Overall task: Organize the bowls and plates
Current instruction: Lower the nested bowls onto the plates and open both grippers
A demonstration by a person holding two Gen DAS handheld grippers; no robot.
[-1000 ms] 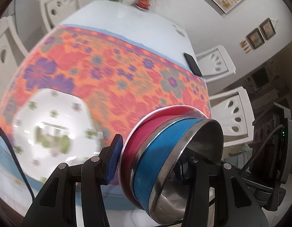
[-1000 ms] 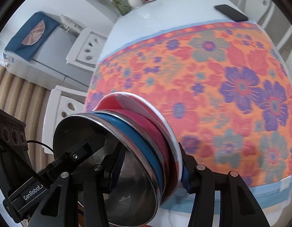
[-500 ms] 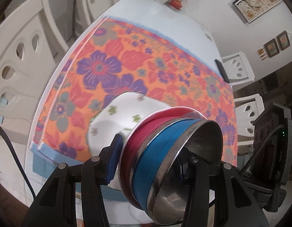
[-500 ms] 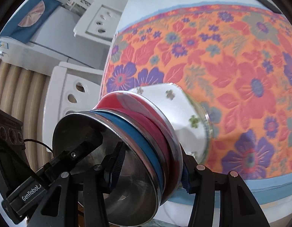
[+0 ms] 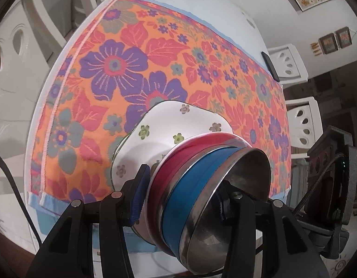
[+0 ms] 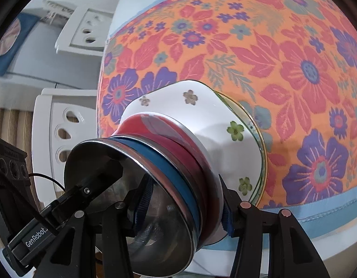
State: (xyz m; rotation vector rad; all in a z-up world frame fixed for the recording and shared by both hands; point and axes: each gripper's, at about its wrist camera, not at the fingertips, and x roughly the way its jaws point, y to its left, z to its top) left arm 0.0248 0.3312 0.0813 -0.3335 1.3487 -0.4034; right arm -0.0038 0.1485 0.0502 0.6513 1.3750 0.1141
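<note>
Over the near edge of the tabletop: both tongs carry 1 nested stack of bowls, tipped so its open mouth faces back toward the cameras.
Stack: a steel bowl innermost, then a blue band, a red band and a pale outer rim, so it looks like about 3 bowls; the exact count cannot be told.
Left tongs: clamped on the stack, one blue pad pressed to the outside, the other finger inside the steel bowl.
Right tongs: clamped on the opposite side of the stack the same way, one finger inside the steel bowl, the other outside against the pale rim.
Plate: white, angular, with small flower prints, lying flat on the floral cloth near the front edge of the tabletop; thin rims at its right edge in the right wrist view suggest more than 1 plate, though that is not certain.
Relation: the stack's base hangs close over the plate; whether it touches cannot be told.
Done: the bowls are already nested and brought to the plate.
Left: setting the stack down level on the plate and releasing both tongs.
Risk: the tilted steel bowl could slide out if 1 side lets go first.
</note>
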